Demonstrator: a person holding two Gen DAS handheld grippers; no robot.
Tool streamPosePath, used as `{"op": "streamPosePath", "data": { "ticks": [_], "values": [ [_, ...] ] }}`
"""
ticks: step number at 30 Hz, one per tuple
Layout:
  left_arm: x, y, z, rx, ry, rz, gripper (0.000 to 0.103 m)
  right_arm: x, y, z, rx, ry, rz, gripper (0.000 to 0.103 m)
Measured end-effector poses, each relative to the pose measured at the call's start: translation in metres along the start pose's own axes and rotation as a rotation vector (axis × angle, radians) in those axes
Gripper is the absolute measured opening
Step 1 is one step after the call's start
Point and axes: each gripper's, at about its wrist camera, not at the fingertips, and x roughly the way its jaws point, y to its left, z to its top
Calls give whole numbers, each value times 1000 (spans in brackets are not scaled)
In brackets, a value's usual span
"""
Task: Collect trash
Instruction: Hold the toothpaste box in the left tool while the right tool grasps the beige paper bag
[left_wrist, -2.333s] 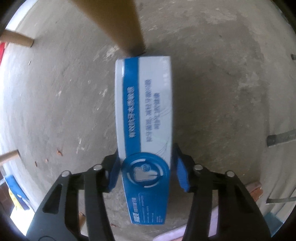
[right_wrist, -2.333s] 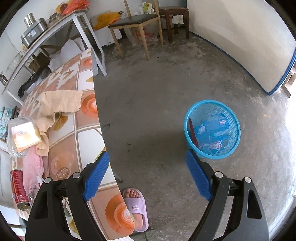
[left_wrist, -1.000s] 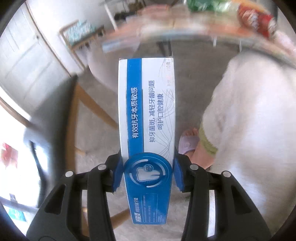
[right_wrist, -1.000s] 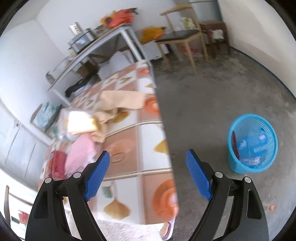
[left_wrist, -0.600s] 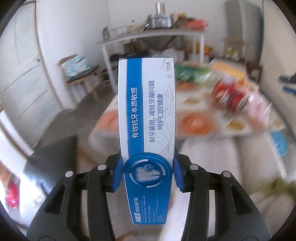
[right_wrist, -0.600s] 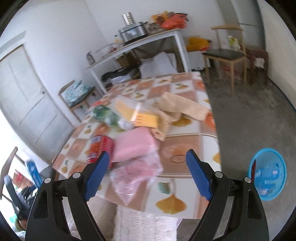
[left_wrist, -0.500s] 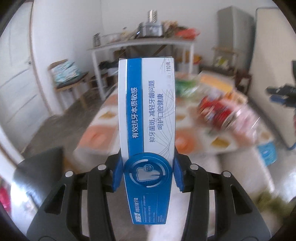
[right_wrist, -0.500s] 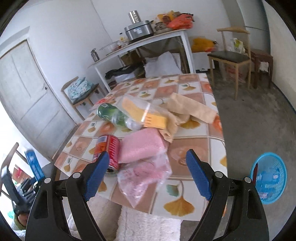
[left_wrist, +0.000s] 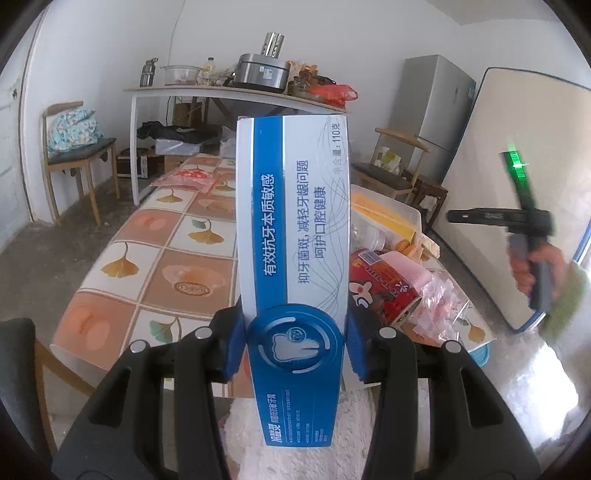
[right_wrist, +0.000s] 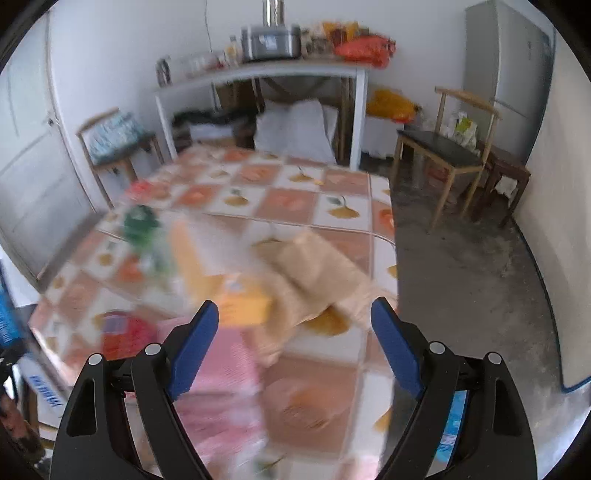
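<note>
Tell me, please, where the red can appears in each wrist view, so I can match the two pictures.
Left wrist: the red can lies on the table right of centre, beside the held box.
Right wrist: red can, blurred, lower left, near the table edge.
Shared landmark: the steel cooker on the back counter.

A tiled table (left_wrist: 122, 266) is standing mid-room. Behind it, a white bench (left_wrist: 236, 92) is carrying a steel cooker (left_wrist: 263, 72). A fridge (left_wrist: 432, 110) is standing at the right, chairs (right_wrist: 448, 155) are sitting along the walls.
</note>
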Motion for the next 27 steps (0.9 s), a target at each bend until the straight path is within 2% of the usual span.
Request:
{"op": "streamPosePath", "data": {
  "ticks": [2, 7, 9, 13, 16, 18, 20, 22, 27],
  "values": [
    [1, 6, -1, -11, 7, -6, 43, 30, -23, 16, 53, 62, 39, 82],
    [5, 18, -2, -39, 28, 1, 43, 86, -37, 30, 111, 160, 45, 81],
    [9, 20, -2, -42, 38, 7, 43, 109, -36, 29, 126, 212, 47, 76],
    [13, 19, -3, -31, 53, 17, 43, 133, -28, 20, 112, 259, 56, 64],
    [15, 18, -3, -22, 62, 24, 43, 137, -19, 16, 54, 249, 30, 59],
    [16, 18, -3, -21, 68, 29, 43, 134, -15, 14, 22, 244, 9, 47],
    [16, 17, -3, -20, 72, 32, 43, 131, -14, 13, 5, 246, 3, 23],
    [16, 15, -3, -16, 75, 36, 43, 129, -13, 12, 0, 248, 1, 9],
    [13, 11, -1, -9, 71, 38, 43, 95, -11, 14, 8, 136, -31, 6]
  ]
}}
